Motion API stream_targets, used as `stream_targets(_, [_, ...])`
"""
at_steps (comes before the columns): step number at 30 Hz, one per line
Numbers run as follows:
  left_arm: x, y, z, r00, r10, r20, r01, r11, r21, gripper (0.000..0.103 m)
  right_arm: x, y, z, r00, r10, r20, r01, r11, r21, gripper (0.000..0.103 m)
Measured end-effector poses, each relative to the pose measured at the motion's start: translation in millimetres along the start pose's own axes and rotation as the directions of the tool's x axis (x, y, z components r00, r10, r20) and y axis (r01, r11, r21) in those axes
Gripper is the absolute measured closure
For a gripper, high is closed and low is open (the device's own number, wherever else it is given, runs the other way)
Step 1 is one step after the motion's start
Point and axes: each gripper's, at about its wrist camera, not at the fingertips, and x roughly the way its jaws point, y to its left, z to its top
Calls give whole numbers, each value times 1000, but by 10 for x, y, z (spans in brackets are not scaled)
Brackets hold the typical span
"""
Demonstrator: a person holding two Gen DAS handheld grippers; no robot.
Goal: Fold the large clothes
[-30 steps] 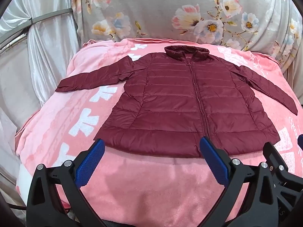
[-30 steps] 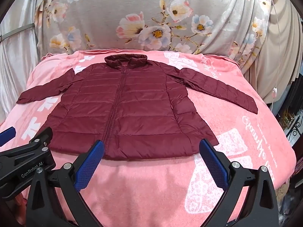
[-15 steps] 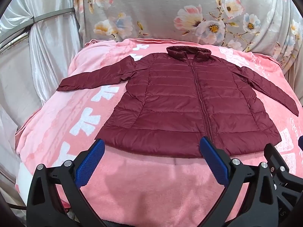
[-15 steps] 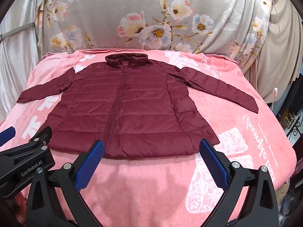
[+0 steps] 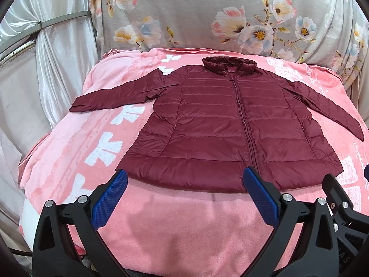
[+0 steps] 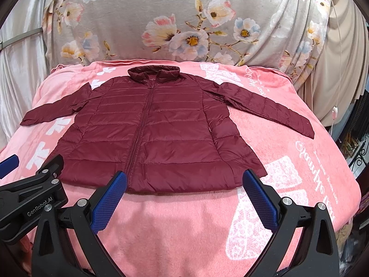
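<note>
A maroon quilted puffer jacket (image 5: pixel 219 124) (image 6: pixel 150 133) lies flat and zipped on a pink blanket, collar at the far end, both sleeves spread out to the sides. Its hem faces me. My left gripper (image 5: pixel 184 184) hovers just short of the hem, open, nothing between its blue pads. My right gripper (image 6: pixel 184 184) is likewise open and empty near the hem's right half. In the right wrist view the left gripper's black frame (image 6: pixel 30 196) shows at the lower left.
The pink blanket (image 5: pixel 184 230) (image 6: pixel 299 161) with white print covers a bed-like surface that drops off at the sides. A grey floral cloth (image 5: pixel 230 16) (image 6: pixel 184 23) hangs behind. White curtains (image 5: pixel 46 69) stand left; beige fabric and a cord (image 6: pixel 334 69) right.
Both views have tilted slightly so the jacket sits a little lower and nearer in frame; the jacket itself has not moved and both grippers stay open.
</note>
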Motion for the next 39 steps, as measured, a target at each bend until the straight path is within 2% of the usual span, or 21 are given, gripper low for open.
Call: stream_targets(39, [19,-34,18,1000,-13,-15,13,1000,-10,5,-30,7,7,1000,4,4,-4,1000,2,5])
